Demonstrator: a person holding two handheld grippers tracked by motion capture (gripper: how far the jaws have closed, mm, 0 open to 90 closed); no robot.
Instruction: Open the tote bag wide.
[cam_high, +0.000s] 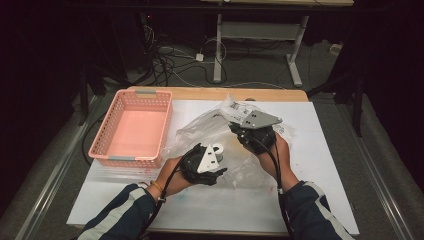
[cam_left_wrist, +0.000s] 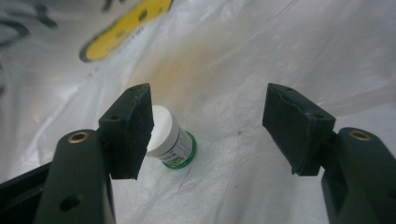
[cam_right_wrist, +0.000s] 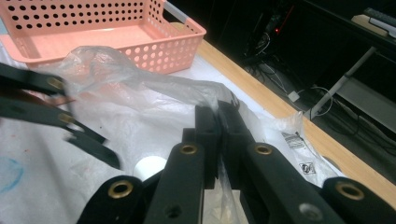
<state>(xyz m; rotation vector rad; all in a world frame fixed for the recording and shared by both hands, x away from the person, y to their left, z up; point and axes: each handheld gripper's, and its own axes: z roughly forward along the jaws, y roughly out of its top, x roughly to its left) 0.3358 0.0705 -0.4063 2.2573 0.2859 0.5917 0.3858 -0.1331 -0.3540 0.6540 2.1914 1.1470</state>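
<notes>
A clear plastic bag (cam_high: 197, 127) lies crumpled on the white table top (cam_high: 320, 165). My right gripper (cam_right_wrist: 218, 116) is shut on a fold of the bag (cam_right_wrist: 140, 93) and holds that edge up; in the high view it (cam_high: 234, 122) sits at the bag's far right side. My left gripper (cam_left_wrist: 208, 130) is open, jaws wide apart, low over the bag's film (cam_left_wrist: 261, 56). A small white bottle (cam_left_wrist: 170, 140) with a green label lies on its side just beyond the left jaw, untouched. The bottle's white cap (cam_right_wrist: 149, 167) also peeks out below the right gripper's jaws.
An empty pink perforated basket (cam_high: 97, 142) stands at the table's left, close to the bag. The basket (cam_right_wrist: 70, 37) is beyond the bag in the right gripper view. The table's wooden far edge (cam_high: 220, 93) borders a floor with cables and desk legs.
</notes>
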